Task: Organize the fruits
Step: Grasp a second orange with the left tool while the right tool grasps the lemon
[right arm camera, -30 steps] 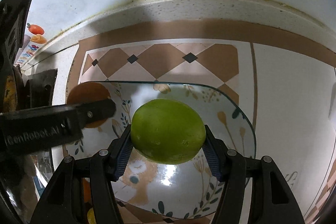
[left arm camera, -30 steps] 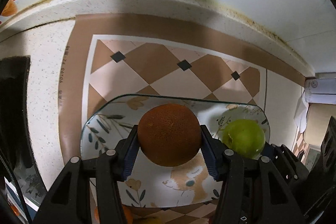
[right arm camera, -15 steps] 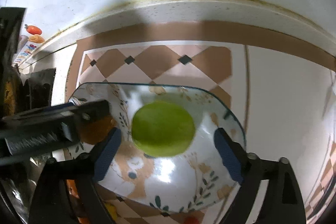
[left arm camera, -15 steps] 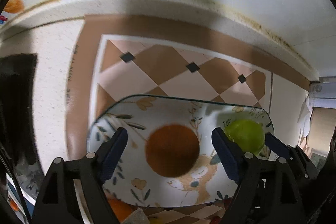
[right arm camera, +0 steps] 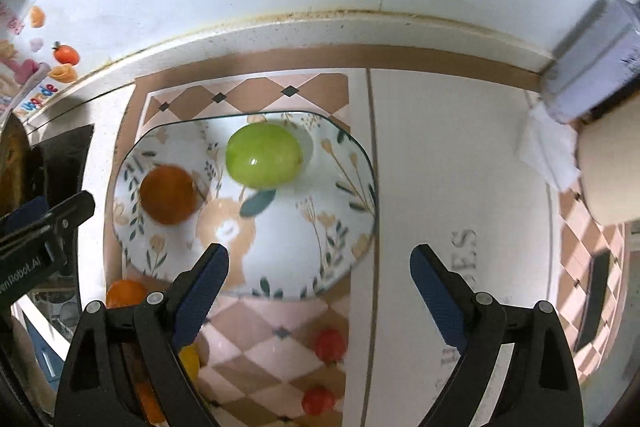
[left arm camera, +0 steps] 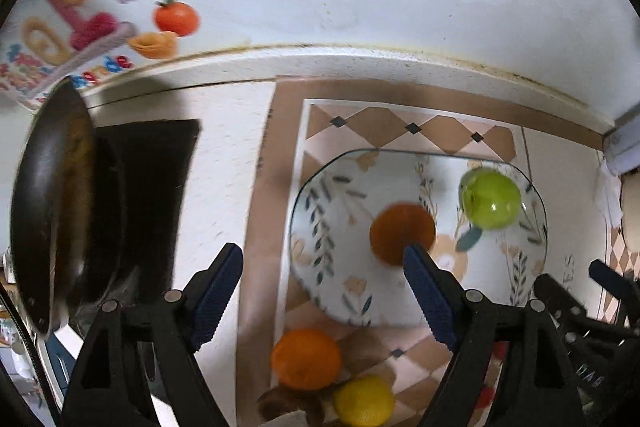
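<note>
Both claws hung empty, jaws spread: left gripper [left arm camera: 322, 269], right gripper [right arm camera: 319, 269]. Plate [right arm camera: 340, 239] held one dark orange [right arm camera: 169, 194] and one green apple [right arm camera: 263, 155]; off its near edge, maybe two small red fruits [right arm camera: 329, 345].

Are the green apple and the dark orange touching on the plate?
Apart. The right wrist view shows bare plate between the green apple and dark orange.

The left hand-held gripper [left arm camera: 323, 267] finger hides part of the dark orange [left arm camera: 400, 233].
</note>
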A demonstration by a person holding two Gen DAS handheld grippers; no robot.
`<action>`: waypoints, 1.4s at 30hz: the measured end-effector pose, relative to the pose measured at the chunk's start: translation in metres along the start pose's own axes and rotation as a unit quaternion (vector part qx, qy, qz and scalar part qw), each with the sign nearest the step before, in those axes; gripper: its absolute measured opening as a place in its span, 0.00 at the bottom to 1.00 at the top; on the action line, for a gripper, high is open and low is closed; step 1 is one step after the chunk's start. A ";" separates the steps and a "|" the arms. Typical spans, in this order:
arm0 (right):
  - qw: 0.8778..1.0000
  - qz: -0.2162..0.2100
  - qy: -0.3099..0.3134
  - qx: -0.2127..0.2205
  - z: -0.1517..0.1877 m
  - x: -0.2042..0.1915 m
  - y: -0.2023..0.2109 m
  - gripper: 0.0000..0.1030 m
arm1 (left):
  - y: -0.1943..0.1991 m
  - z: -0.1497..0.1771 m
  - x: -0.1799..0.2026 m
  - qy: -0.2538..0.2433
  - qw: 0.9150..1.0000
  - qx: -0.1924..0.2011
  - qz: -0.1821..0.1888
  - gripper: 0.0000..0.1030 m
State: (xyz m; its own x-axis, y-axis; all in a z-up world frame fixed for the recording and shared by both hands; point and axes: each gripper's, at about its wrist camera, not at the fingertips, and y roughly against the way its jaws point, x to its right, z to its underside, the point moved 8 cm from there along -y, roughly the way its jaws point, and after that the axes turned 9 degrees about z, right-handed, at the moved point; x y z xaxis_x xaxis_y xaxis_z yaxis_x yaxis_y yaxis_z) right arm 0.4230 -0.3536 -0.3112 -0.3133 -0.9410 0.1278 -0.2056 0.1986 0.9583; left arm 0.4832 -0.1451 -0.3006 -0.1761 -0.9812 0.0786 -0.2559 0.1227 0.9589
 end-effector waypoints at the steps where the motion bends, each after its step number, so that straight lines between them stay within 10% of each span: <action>1: 1.000 0.002 0.000 0.006 0.005 0.000 0.007 0.92 | 0.008 0.008 -0.002 -0.001 1.000 0.009 0.000 0.79; 21: 0.991 -0.014 -0.023 0.130 0.082 -0.010 0.159 0.92 | 0.150 0.076 -0.006 -0.035 0.990 0.132 0.035 0.79; 28: 0.993 -0.040 -0.029 0.108 0.118 -0.019 0.164 0.92 | 0.173 0.096 -0.008 -0.029 0.988 0.139 0.064 0.79; 31: 0.998 -0.041 -0.027 0.049 0.144 -0.017 0.126 0.92 | 0.161 0.110 -0.015 -0.033 0.991 0.111 0.070 0.99; 42: 0.989 -0.076 -0.050 -0.116 0.228 -0.026 0.001 0.91 | 0.025 0.210 -0.068 0.000 0.996 -0.084 0.038 0.97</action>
State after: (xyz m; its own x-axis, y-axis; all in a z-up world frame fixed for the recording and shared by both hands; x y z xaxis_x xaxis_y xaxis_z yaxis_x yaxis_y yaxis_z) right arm 0.2195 -0.2665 -0.3717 -0.3880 -0.9209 -0.0371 -0.0431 -0.0221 0.9988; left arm 0.2891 -0.0440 -0.3398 -0.1880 -0.9702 0.1531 -0.0782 0.1701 0.9823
